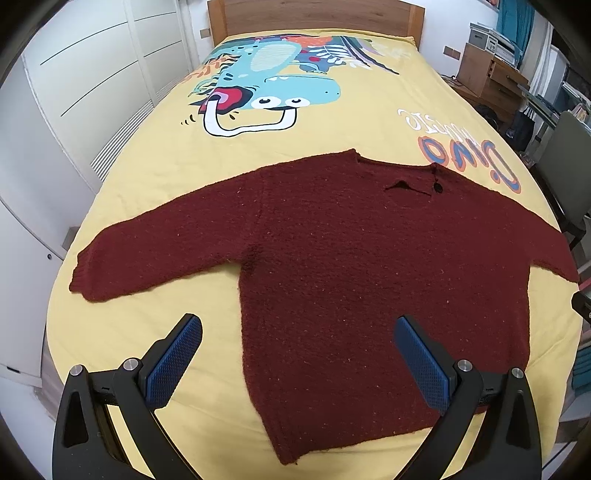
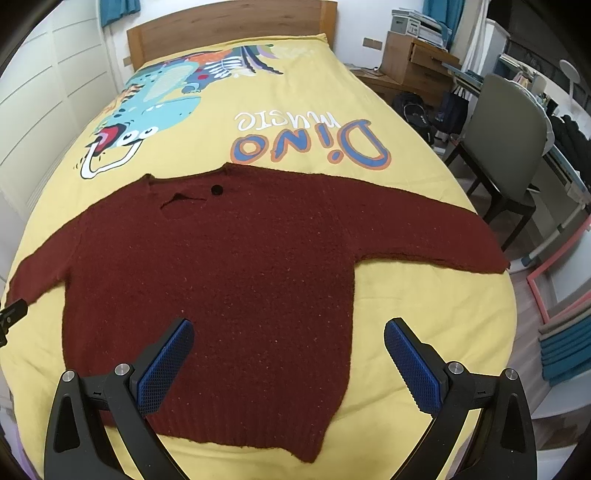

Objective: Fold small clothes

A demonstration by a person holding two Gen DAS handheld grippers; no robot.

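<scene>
A dark red knitted sweater point(image 1: 351, 258) lies flat on the yellow bedspread point(image 1: 155, 177), both sleeves spread out sideways and its hem toward me. It has a dark button point(image 2: 217, 189) near the neckline. It also shows in the right wrist view point(image 2: 221, 266). My left gripper point(image 1: 297, 332) is open and empty, above the sweater's lower left side. My right gripper point(image 2: 288, 332) is open and empty, above the sweater's lower right side. The left sleeve cuff point(image 1: 79, 277) lies near the bed's left edge, the right sleeve cuff point(image 2: 495, 258) near the right edge.
The bedspread carries a dinosaur print point(image 1: 273, 85) and "Dino music" lettering point(image 2: 310, 144). A wooden headboard point(image 1: 314, 16) stands at the far end. White wardrobe doors point(image 1: 85, 74) line the left. A grey chair point(image 2: 506, 147) and a wooden desk point(image 2: 413, 59) stand to the right.
</scene>
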